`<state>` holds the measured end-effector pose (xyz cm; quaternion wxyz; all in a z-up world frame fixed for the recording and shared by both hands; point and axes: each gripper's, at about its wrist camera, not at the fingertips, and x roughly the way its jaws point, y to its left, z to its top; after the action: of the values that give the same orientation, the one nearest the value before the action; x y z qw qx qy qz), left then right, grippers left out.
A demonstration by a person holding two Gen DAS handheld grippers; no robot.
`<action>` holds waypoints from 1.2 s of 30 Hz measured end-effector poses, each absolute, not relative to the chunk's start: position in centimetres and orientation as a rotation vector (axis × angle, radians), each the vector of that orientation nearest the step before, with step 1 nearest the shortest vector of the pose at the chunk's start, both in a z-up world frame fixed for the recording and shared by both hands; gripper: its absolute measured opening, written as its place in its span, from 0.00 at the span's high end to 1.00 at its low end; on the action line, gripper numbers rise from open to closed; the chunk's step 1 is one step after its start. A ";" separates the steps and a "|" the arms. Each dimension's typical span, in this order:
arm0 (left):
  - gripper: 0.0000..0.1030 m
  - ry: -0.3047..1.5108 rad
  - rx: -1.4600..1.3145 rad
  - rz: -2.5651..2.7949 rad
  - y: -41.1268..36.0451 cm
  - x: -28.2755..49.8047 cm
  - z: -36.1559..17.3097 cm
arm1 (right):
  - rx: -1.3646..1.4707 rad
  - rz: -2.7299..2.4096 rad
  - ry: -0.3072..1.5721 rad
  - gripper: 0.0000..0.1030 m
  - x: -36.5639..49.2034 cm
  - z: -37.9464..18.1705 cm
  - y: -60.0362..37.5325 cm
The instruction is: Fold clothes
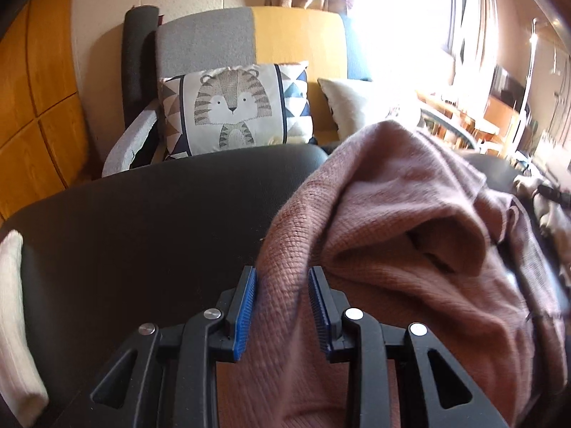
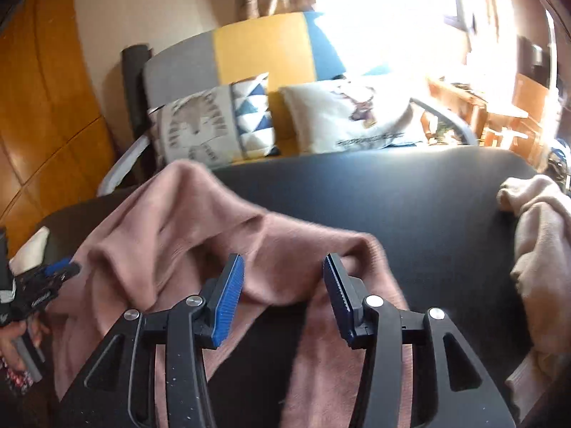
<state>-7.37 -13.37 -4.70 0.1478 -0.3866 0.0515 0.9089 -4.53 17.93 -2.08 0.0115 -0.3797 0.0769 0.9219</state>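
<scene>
Dark table [image 2: 410,192] with a patchwork sofa [image 1: 285,35] behind it, sun blasting through the window, so the far right of both views is washed out.

Pink knit sweater [image 1: 392,196] is bunched up in a rumpled heap on the table, not flat and not folded. On the left gripper [image 1: 282,285] the jaws stand a moderate way apart with a ridge of the knit running up between the blue pads; the fabric seems to brush the left pad, but they aren't clamped on it. Right gripper [image 2: 283,271] has its jaws wide, straddling a fold of the same sweater, which lies under and just past the tips.

Beyond the right jaw sits a cream garment [image 2: 535,249], well apart.

Risk as I see it: closing on a bunched ridge could pinch two layers, so the heap lifts twisted. Loose knit could also slip out.
</scene>
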 end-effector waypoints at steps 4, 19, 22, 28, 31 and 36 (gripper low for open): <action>0.70 0.132 -1.086 2.611 -13.3 -5.7 -4.3 | -1.405 2.866 0.216 0.84 -5.8 -5.6 14.4; 0.55 0.332 -1.199 2.622 -14.5 -9.5 -7.7 | -1.683 2.715 0.113 1.00 -6.2 -9.3 16.0; 0.51 0.388 -1.181 2.618 -14.9 -10.8 -7.9 | -1.650 2.624 -0.202 1.00 -5.8 -9.3 16.0; 0.41 0.455 -1.170 2.613 -15.7 -13.6 -8.0 | -1.600 2.526 -0.239 1.00 -5.7 -9.5 19.4; 0.42 0.442 -1.187 2.612 -15.6 -14.3 -7.7 | -1.595 2.531 -0.237 0.99 -5.5 -9.2 19.2; 0.45 0.441 -1.085 2.650 -14.0 -11.4 -5.7 | -1.469 2.716 0.045 0.93 -2.8 -5.9 17.4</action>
<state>-11.45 -13.98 -5.75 0.1221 -0.3717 0.1509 0.9078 -2.77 17.41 -5.89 0.0269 -0.4754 0.0147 0.8792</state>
